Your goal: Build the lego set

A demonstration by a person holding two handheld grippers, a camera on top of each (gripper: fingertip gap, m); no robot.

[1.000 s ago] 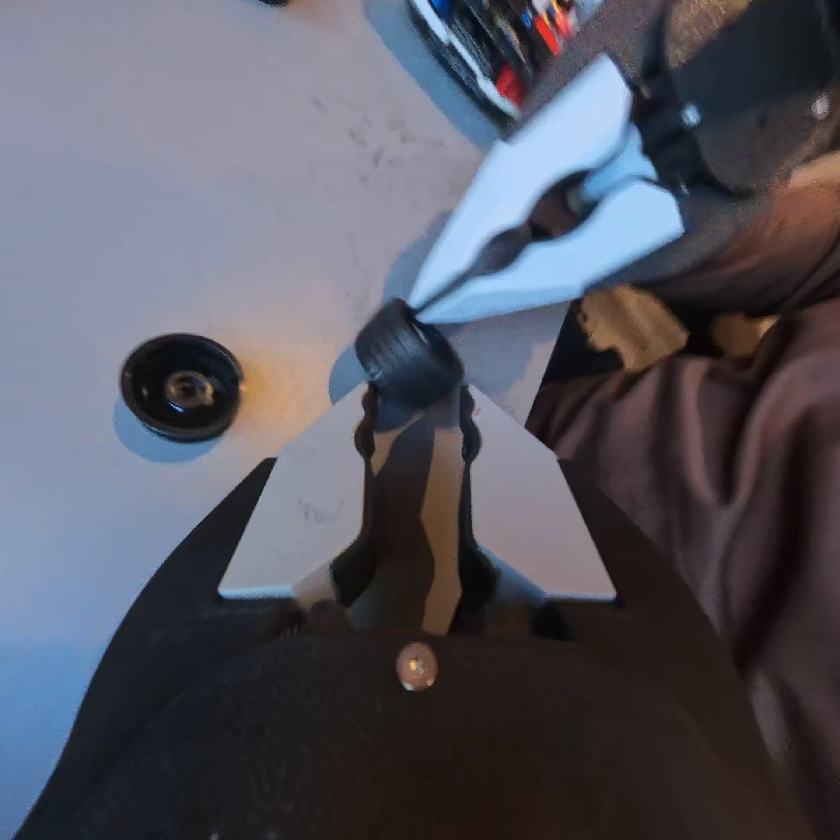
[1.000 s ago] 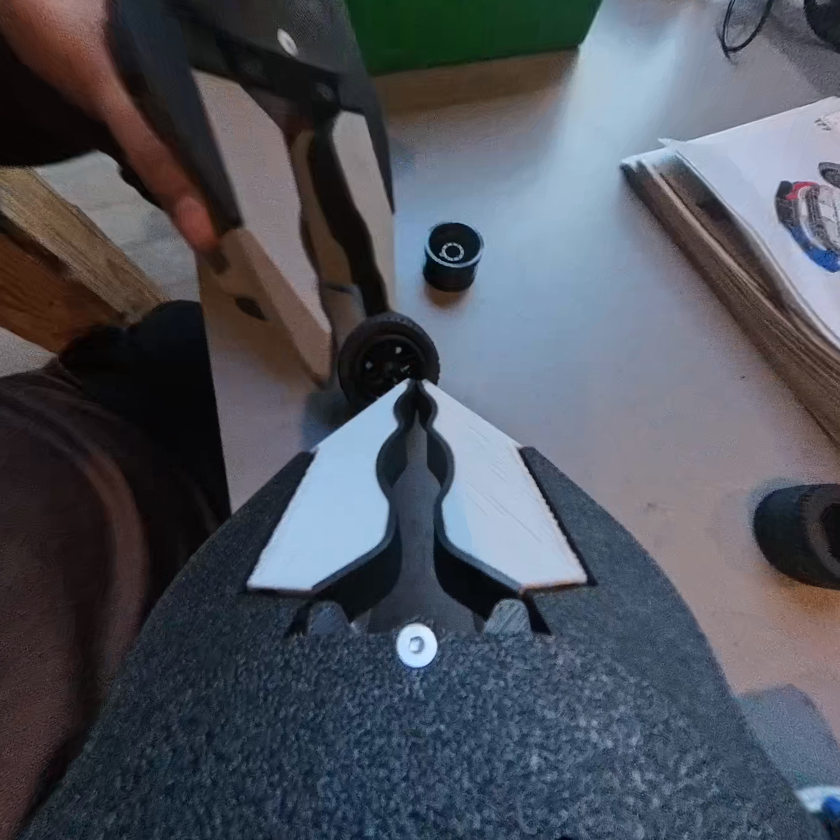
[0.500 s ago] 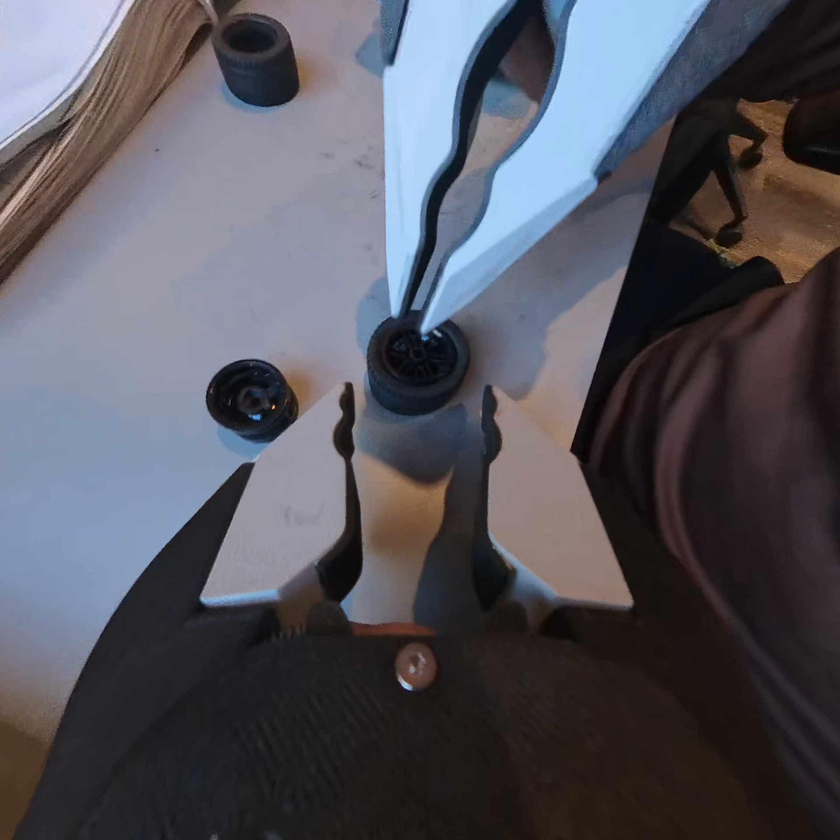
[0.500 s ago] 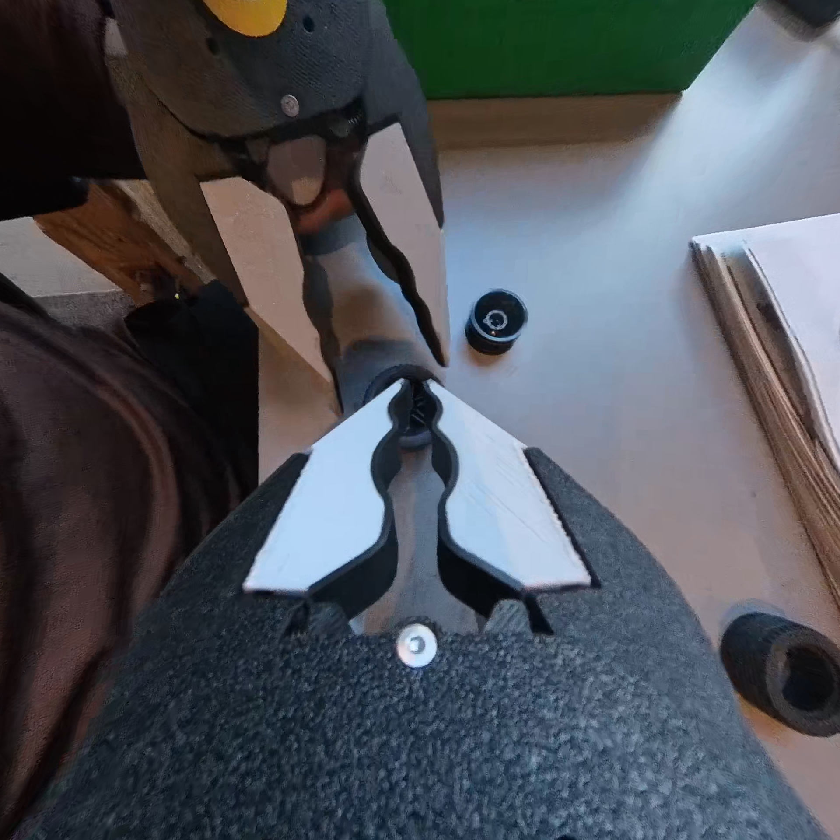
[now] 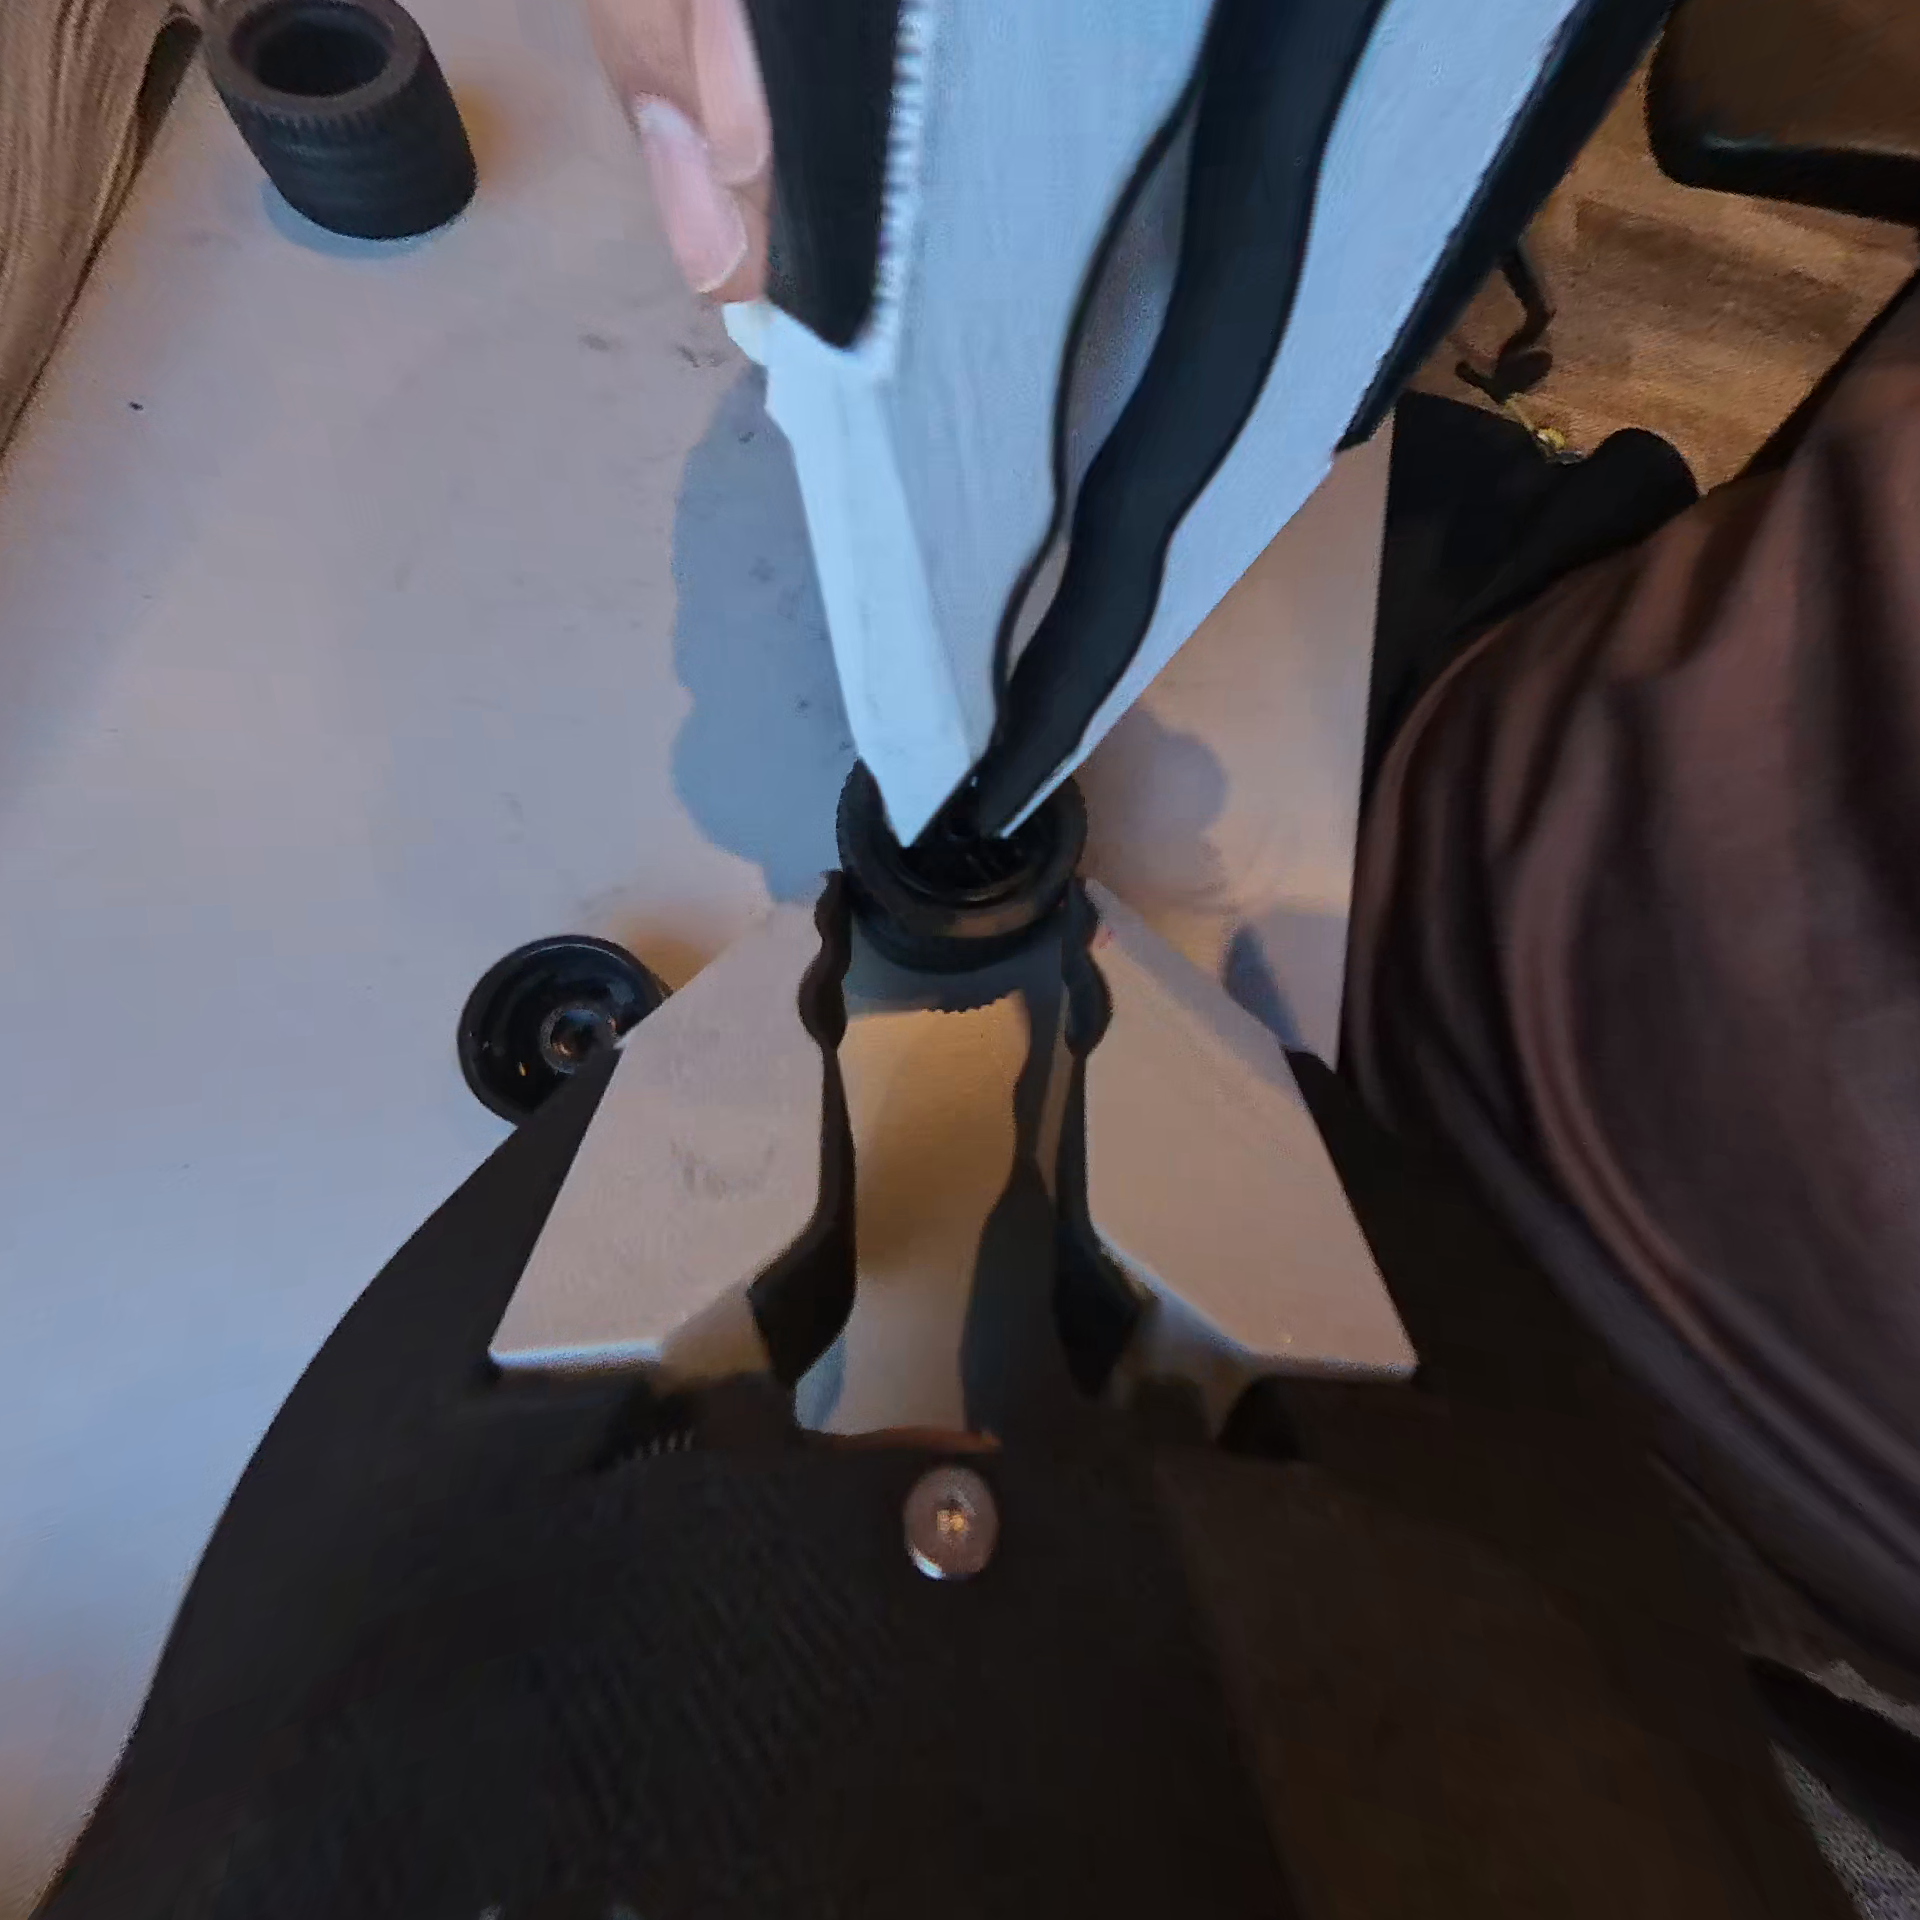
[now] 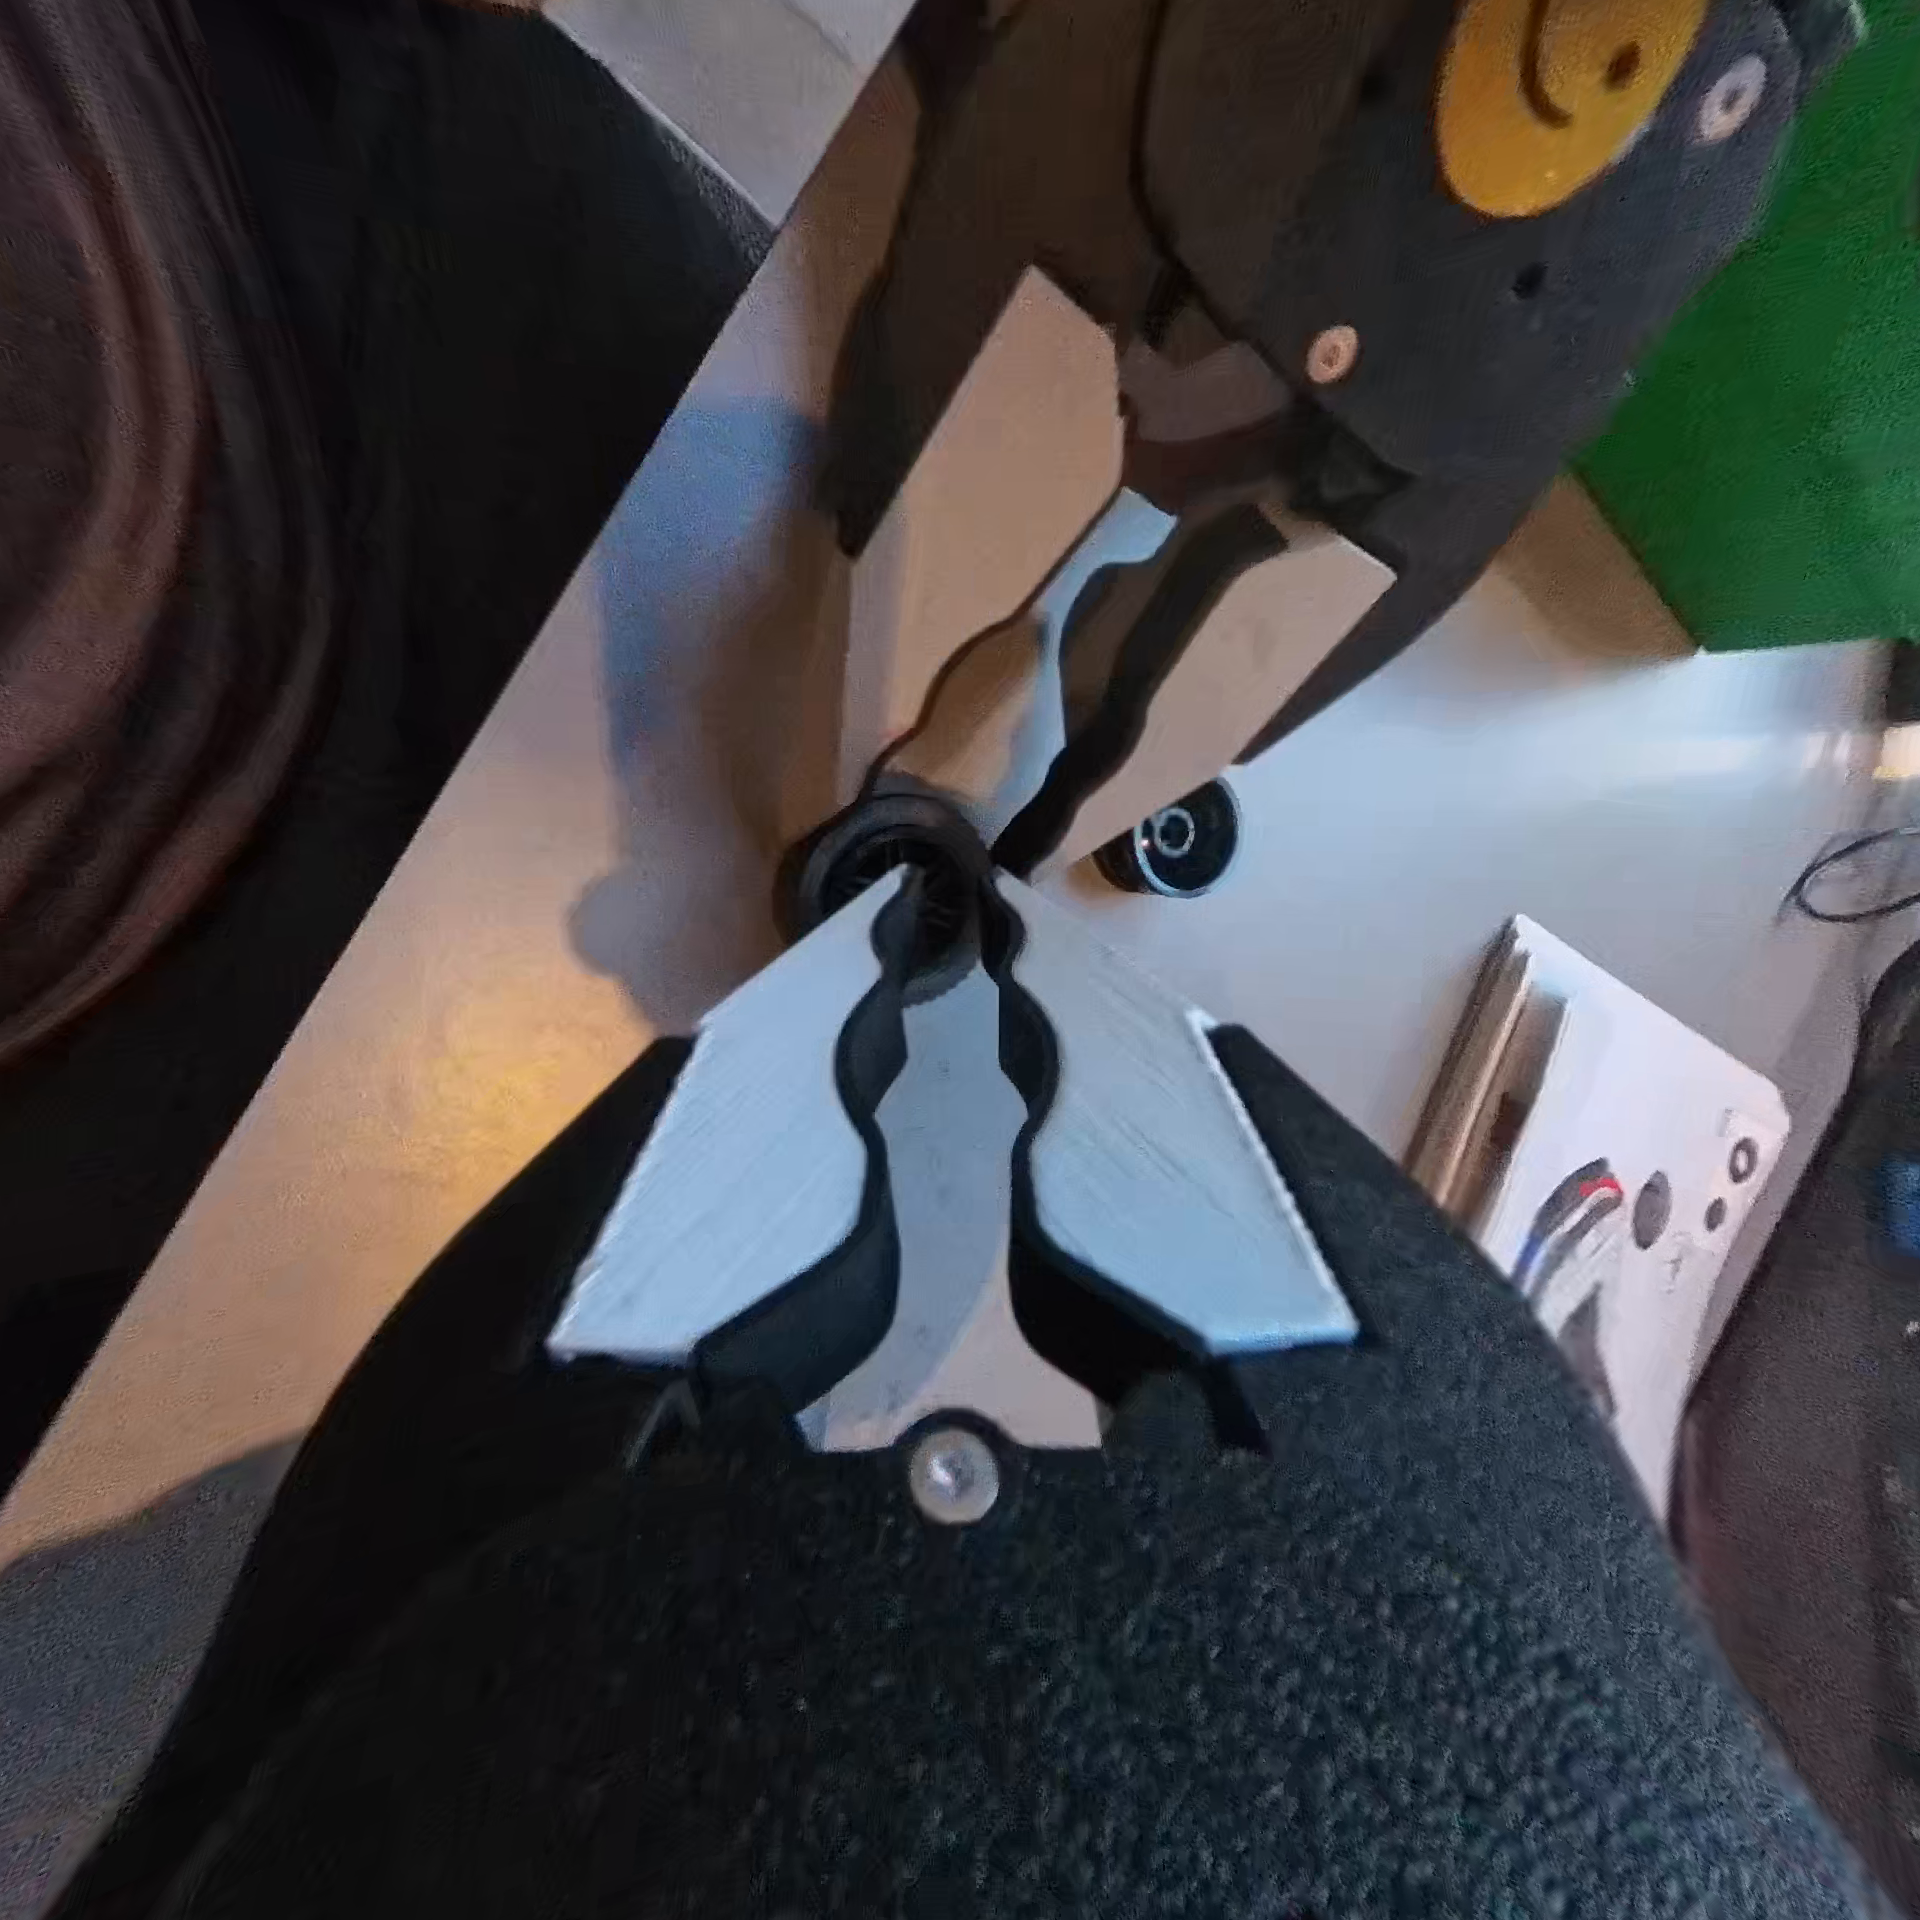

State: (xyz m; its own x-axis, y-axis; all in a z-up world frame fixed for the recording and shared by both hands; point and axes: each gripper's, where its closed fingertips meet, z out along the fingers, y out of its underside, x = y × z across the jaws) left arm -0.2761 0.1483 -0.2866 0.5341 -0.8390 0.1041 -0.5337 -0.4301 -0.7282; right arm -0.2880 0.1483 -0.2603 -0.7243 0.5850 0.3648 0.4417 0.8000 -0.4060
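A black wheel [image 5: 966,883], a tyre with a spoked rim in it, lies flat on the pale table [image 5: 312,623] near its edge. My left gripper [image 5: 954,914] is shut on the tyre from both sides. My right gripper [image 5: 956,821] comes down from above, shut, with its tips pressed into the rim. In the right wrist view my right gripper [image 6: 940,883] sits on the wheel [image 6: 842,862] and the left gripper [image 6: 940,821] reaches in from the top. A loose black rim [image 5: 551,1023] lies just left of the left fingers; it also shows in the right wrist view [image 6: 1179,836].
A loose black tyre [image 5: 343,114] stands at the far left. An instruction booklet [image 6: 1621,1143] lies to the right of the wheel. A green object [image 6: 1766,416] stands behind. The table edge [image 6: 582,644] runs close to the wheel, with a person's dark sleeve [image 5: 1662,935] beyond. Less than 4 cm separates the two grippers' tips.
My left gripper was open around the wheel half a second ago and has closed on the tyre. My right gripper has stayed shut with its tips on the rim.
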